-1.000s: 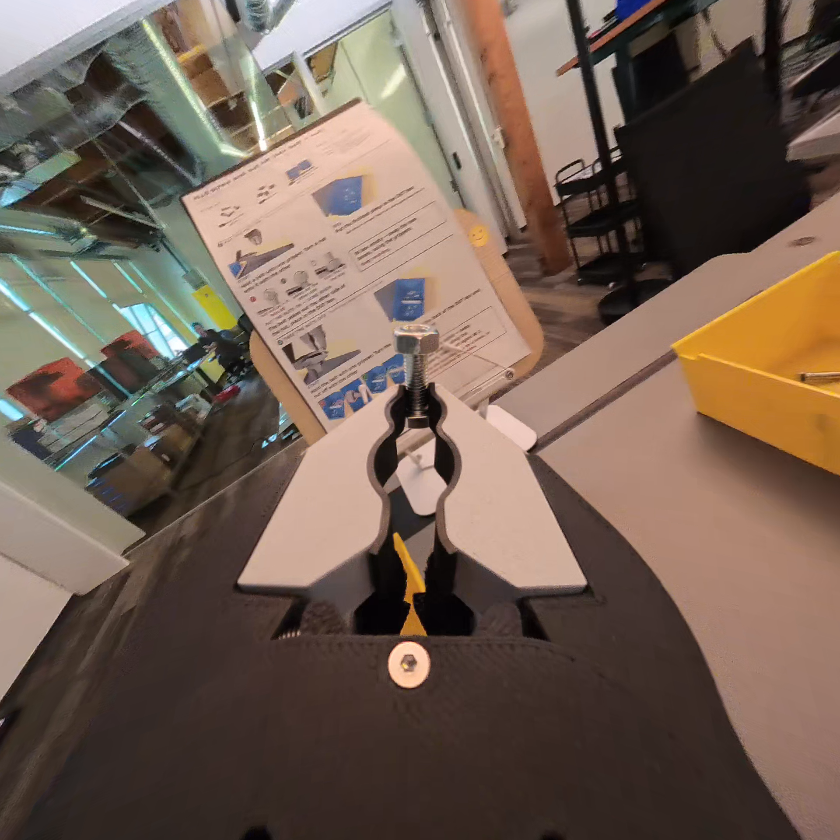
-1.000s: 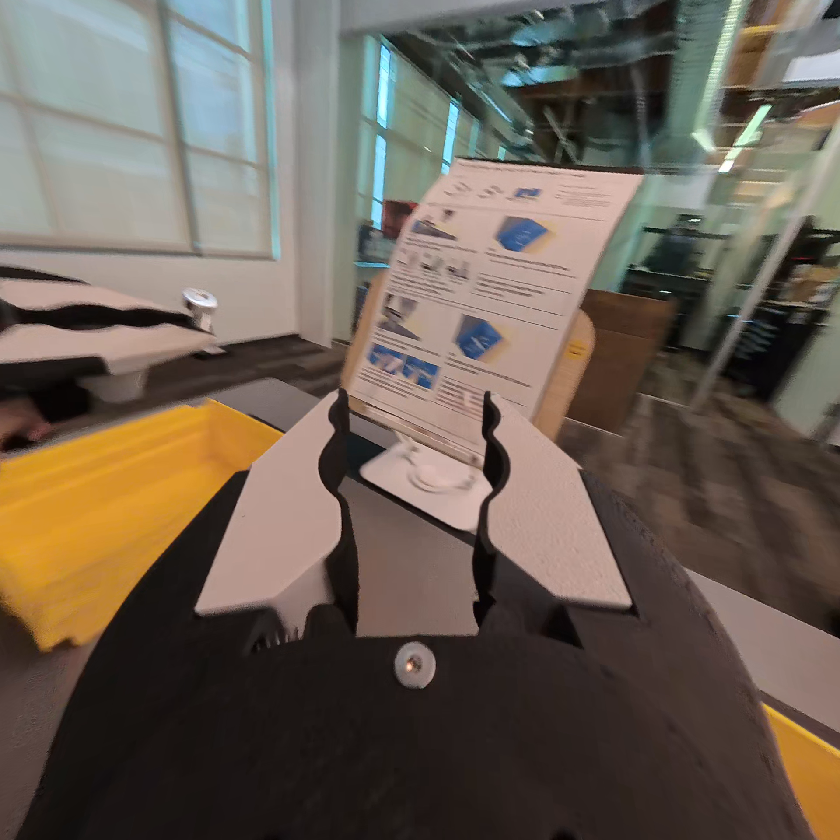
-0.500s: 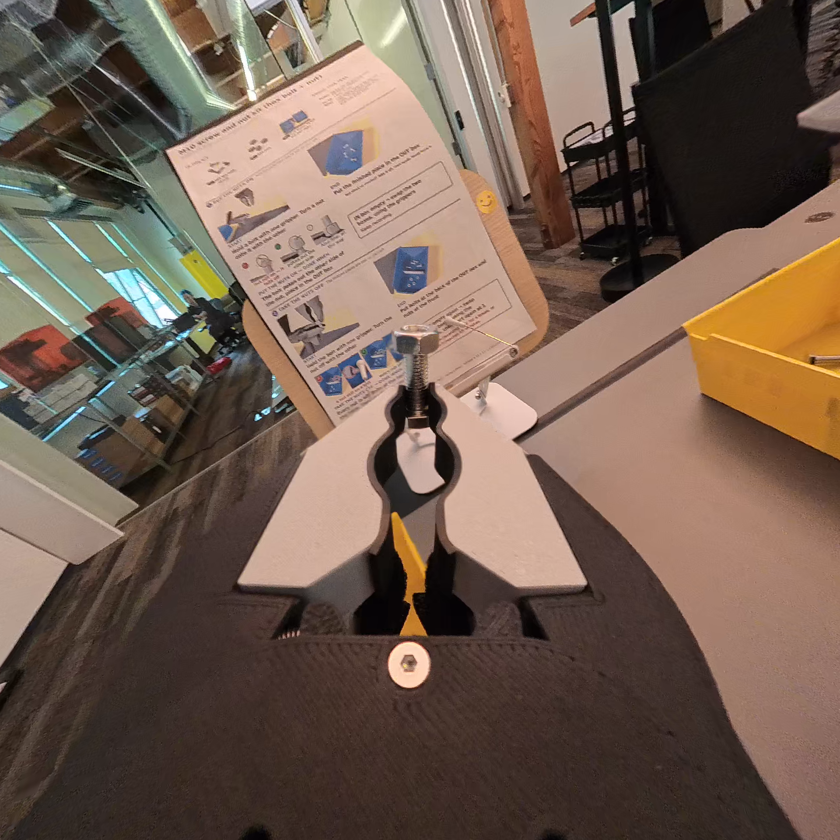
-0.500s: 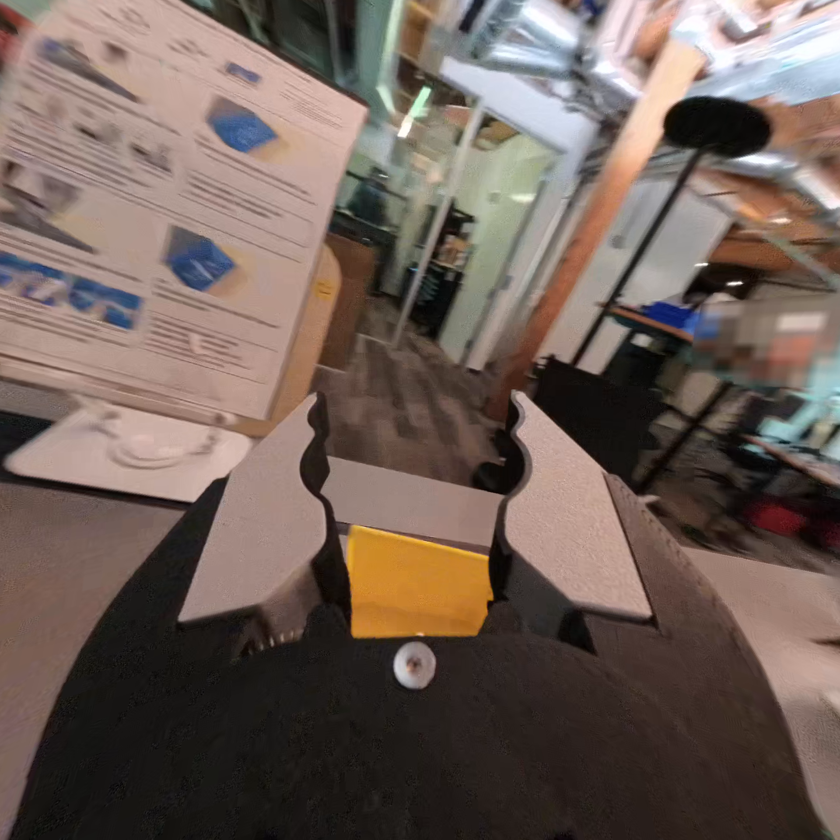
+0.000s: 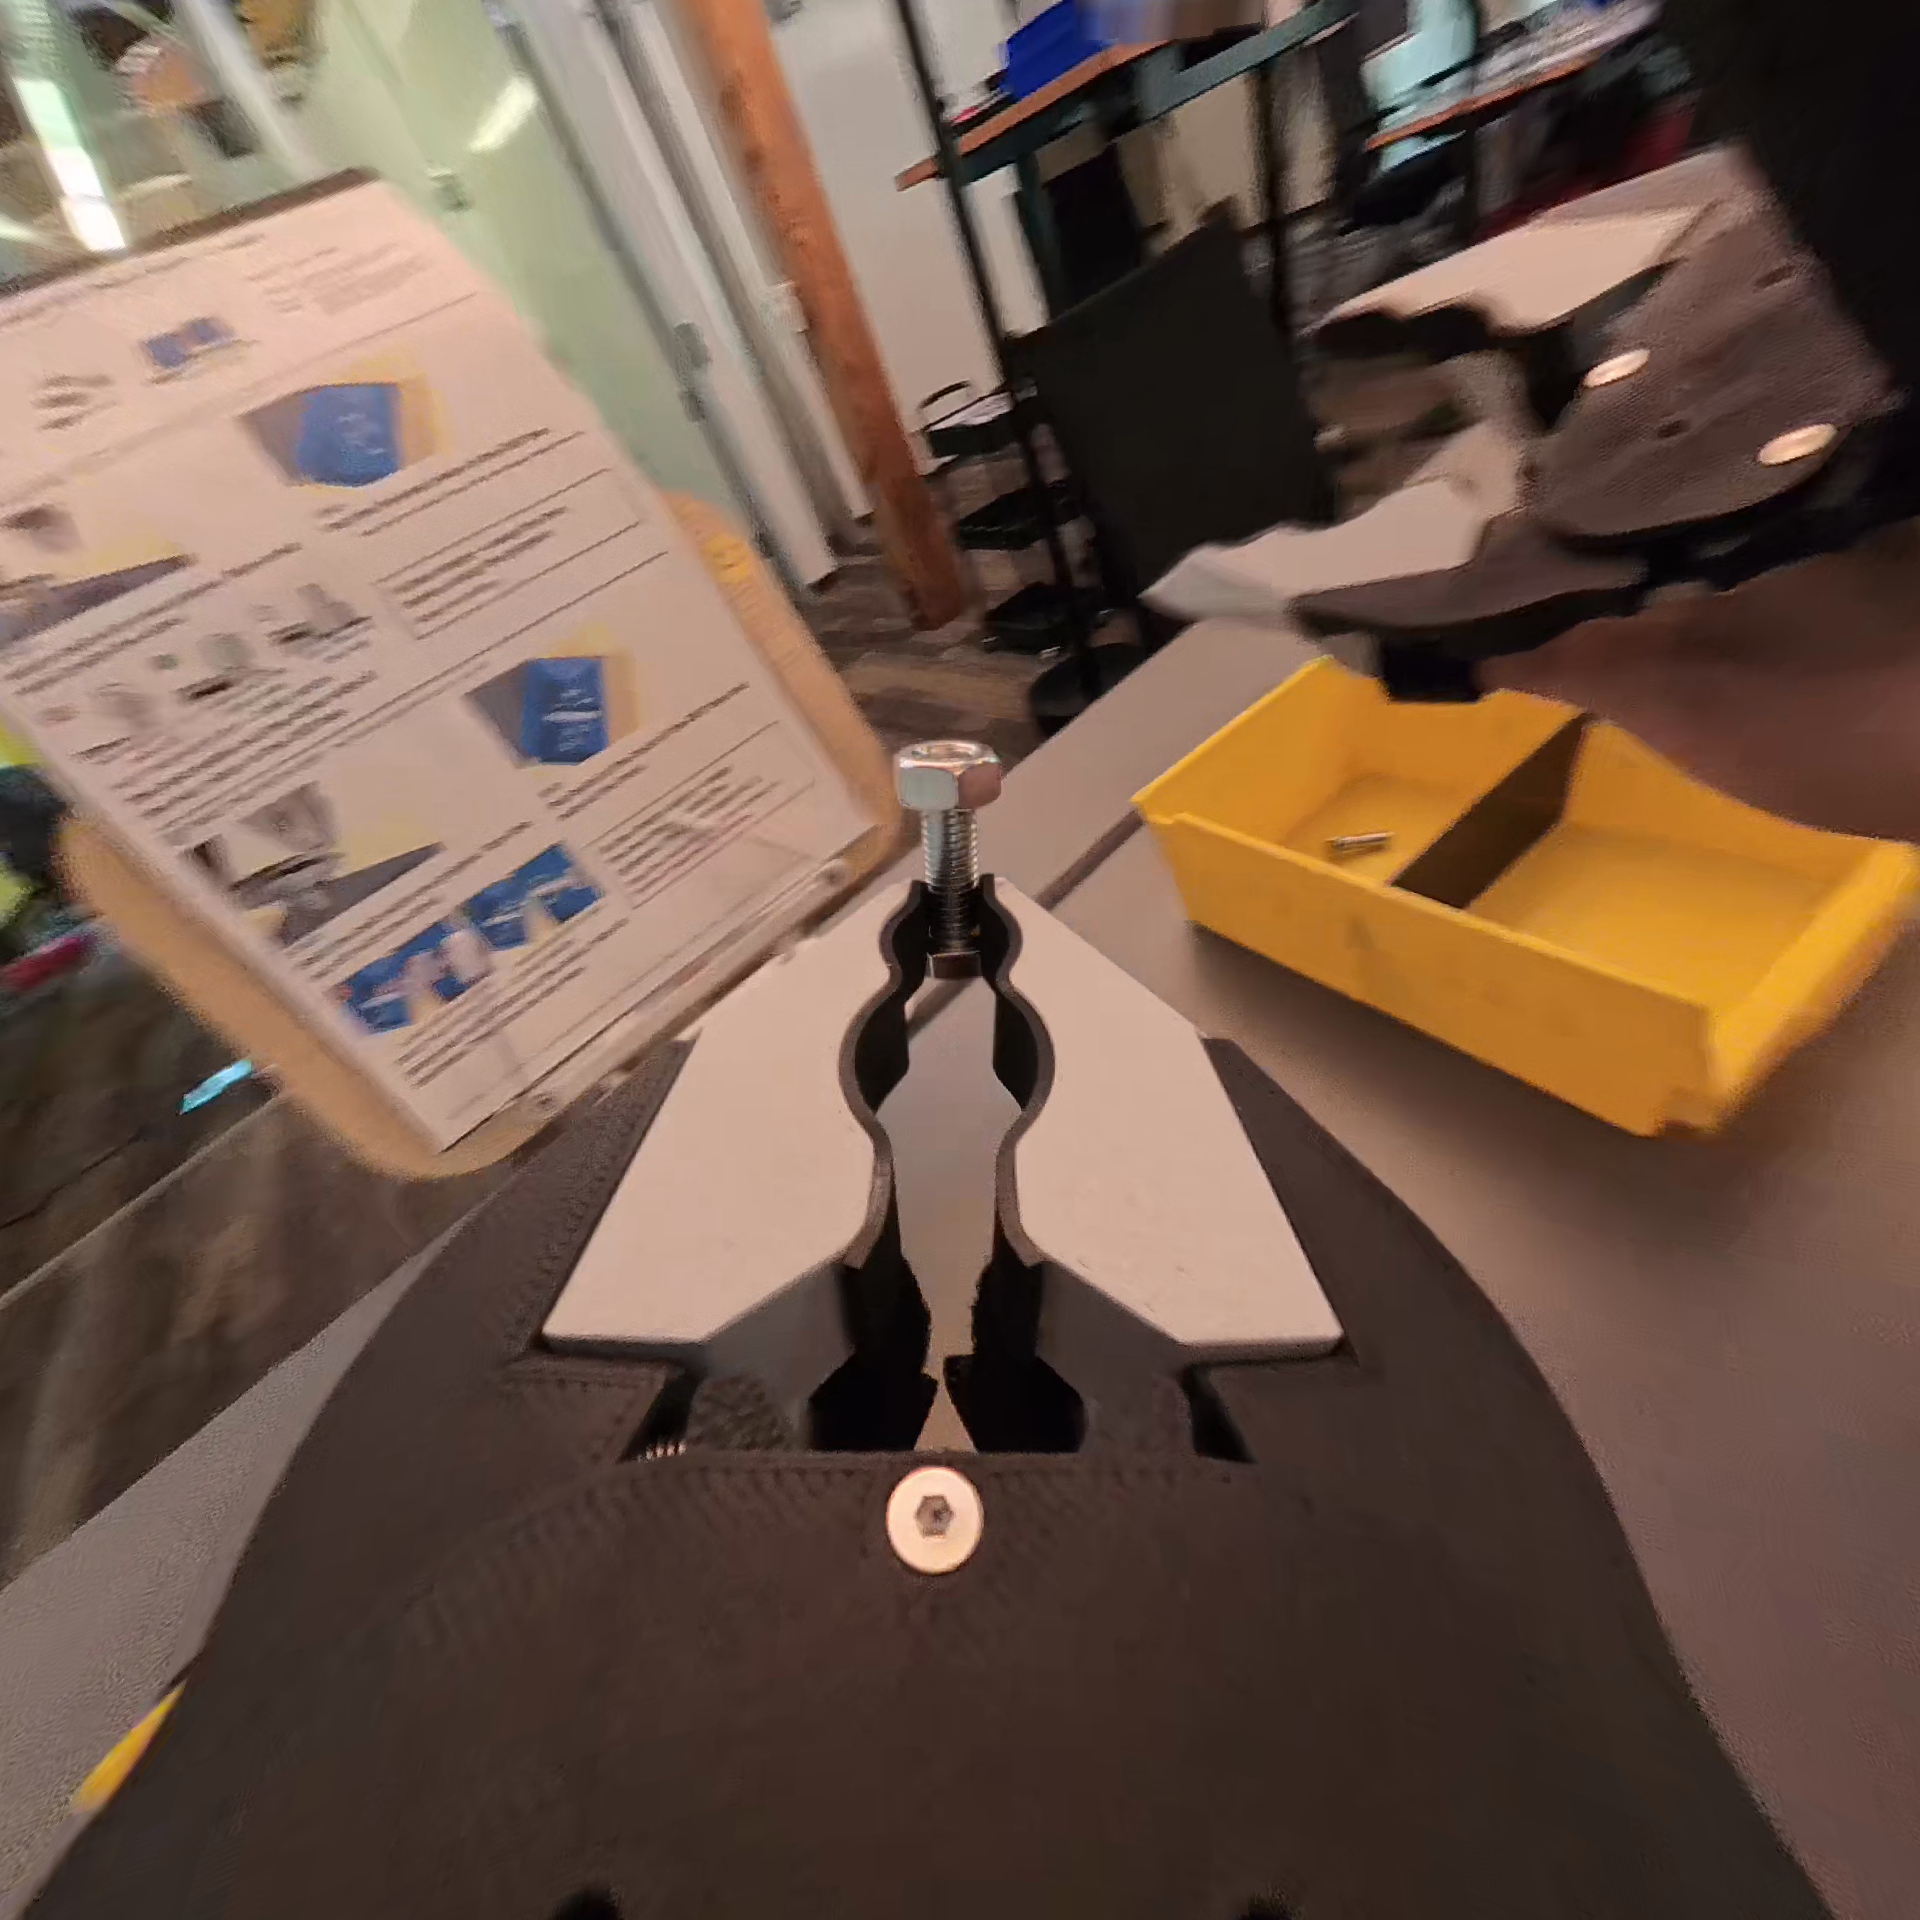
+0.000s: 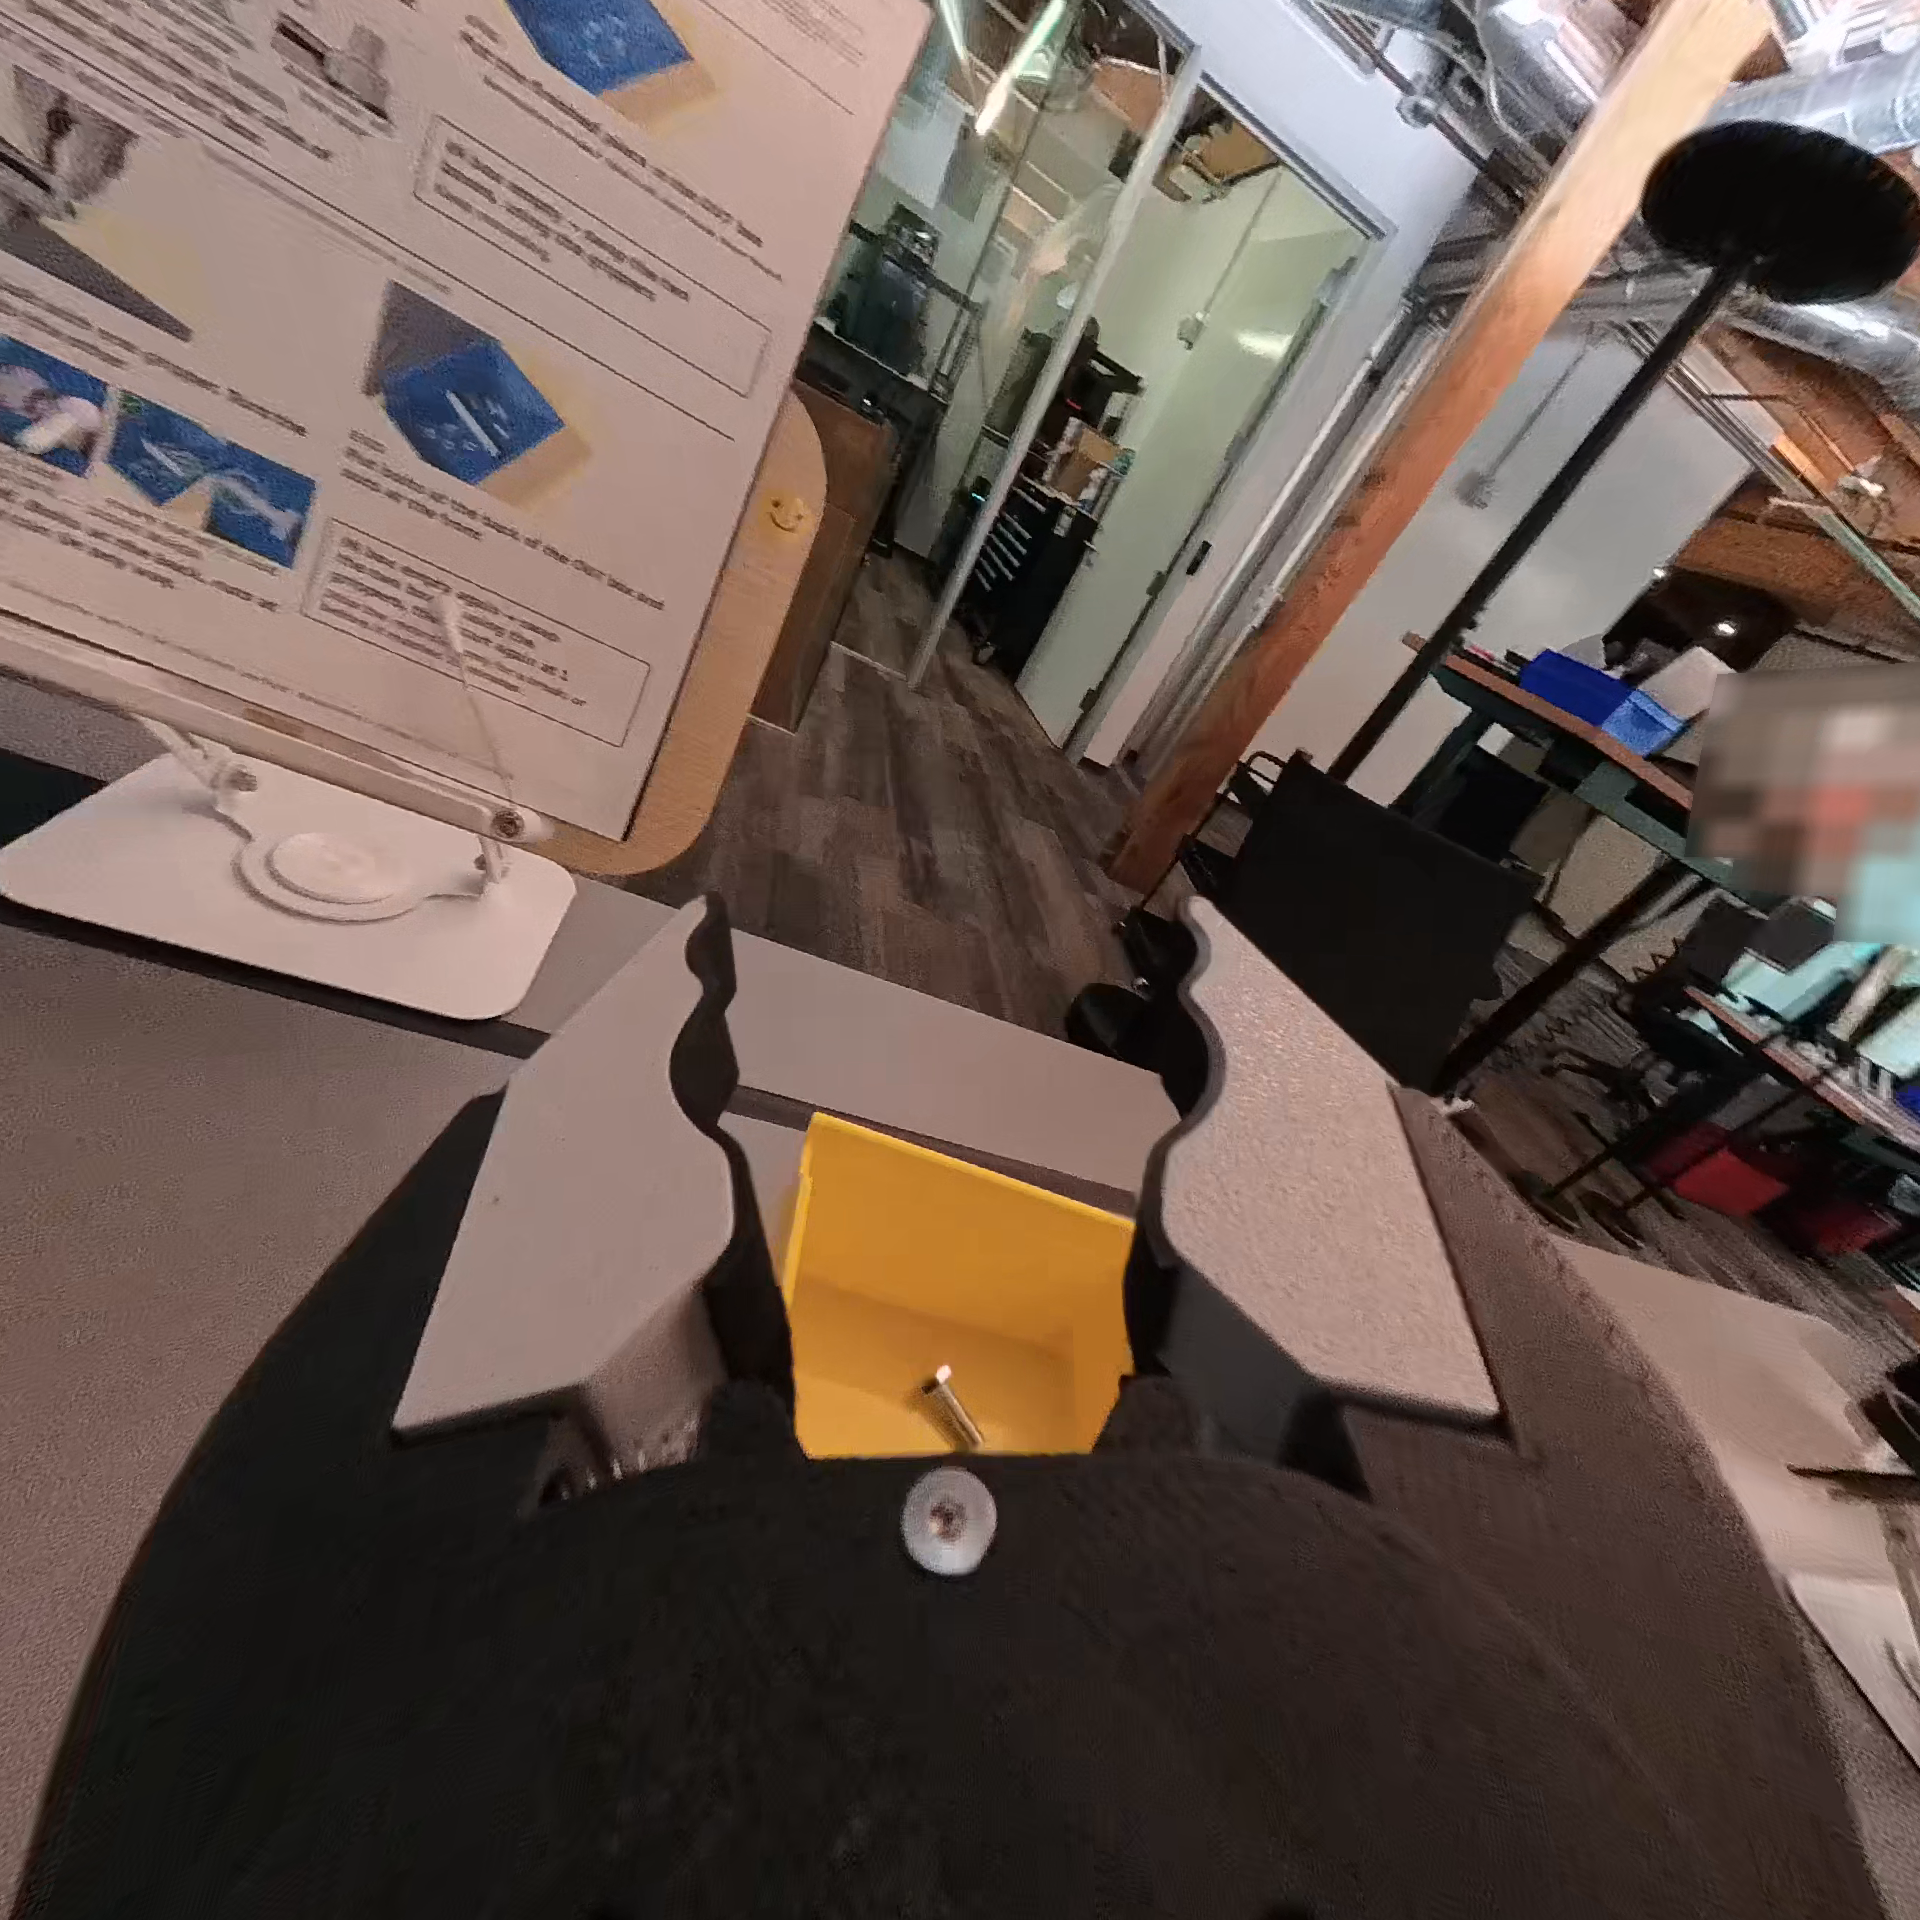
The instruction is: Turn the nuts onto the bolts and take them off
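Left wrist view: the left gripper (image 5: 949, 914), grey plates on a black body, fills the lower frame w/ its jaws pinched on a silver threaded steel bolt (image 5: 948, 894) at centre frame. The bolt stands upright, its lower end clamped between the tips, and a silver hex nut (image 5: 947, 777) sits at its top end. Right of centre, a yellow plastic bin (image 5: 1496, 997) rests on the grey tabletop (image 5: 1558, 1299), split by a dark divider (image 5: 1486, 821) into two compartments. A small silver bolt (image 5: 1359, 843) lies in the farther, left-hand compartment. At upper right the right gripper (image 5: 1247, 577) hangs just above the bin's far end; it's badly blurred, so its tips are only approx. placed. At left of frame a white printed instruction sheet (image 5: 343, 665) leans on a stand, backed by a tan board.

Right wrist view: the right gripper (image 6: 951, 945) occupies the lower frame, jaws spread wide apart w/ nothing between them. Through the gap, low centre, shows a corner of the yellow bin (image 6: 935, 1216), and the small silver bolt (image 6: 958, 1406) lies on the bin floor, partly cut off by the gripper body. The instruction sheet (image 6: 416, 312) fills the upper left, propped on a white flat-based stand (image 6: 260, 914) that sits on the tabletop (image 6: 208, 1143). At upper right a black floor lamp (image 6: 1787, 218) rises beside a brown wooden post (image 6: 1455, 436). A mosaic patch covers part of the right edge.
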The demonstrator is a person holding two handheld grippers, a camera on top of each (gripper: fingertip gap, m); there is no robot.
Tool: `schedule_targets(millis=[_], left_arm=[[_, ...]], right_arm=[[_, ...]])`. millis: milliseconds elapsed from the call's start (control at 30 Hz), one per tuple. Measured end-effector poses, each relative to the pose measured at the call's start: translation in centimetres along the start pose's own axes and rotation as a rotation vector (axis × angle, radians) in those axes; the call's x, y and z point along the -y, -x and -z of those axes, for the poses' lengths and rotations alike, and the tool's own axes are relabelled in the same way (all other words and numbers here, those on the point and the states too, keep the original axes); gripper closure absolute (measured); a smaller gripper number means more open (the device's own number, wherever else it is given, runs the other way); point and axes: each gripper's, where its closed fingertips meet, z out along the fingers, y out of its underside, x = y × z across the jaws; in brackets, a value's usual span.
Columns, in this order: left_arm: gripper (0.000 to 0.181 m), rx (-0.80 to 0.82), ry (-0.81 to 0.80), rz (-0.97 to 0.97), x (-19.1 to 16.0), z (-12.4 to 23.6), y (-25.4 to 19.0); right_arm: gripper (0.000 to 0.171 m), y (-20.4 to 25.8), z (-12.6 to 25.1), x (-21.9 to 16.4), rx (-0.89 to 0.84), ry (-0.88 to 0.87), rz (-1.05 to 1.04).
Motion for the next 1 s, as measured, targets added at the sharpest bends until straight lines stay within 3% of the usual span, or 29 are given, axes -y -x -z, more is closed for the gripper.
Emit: schedule_targets(millis=[100,233,367,733,1000], left_arm=[[0.174,-0.189,-0.061,0.079,1.3,-0.5,-3.1],[0.174,-0.404,-0.171,0.19,2.6,0.2,-5.0],[0.174,-0.573,-0.251,0.241,4.1,1.8,-5.9],[0.174,-0.509,-0.25,0.175,4.6,2.7,-6.4],[0.174,-0.519,-0.281,0.184,5.3,3.5,-6.3]], right_arm=[[0.09,3.5,2.2,2.7,0.316,-0.148,-0.087],[0.106,5.7,9.6,8.6,0.876,-0.451,-0.468],[0.114,6.6,14.6,10.7,1.249,-0.551,-0.605],[0.121,9.6,14.5,10.1,1.237,-0.493,-0.485],[0.127,8.0,14.1,10.1,1.217,-0.512,-0.507]])
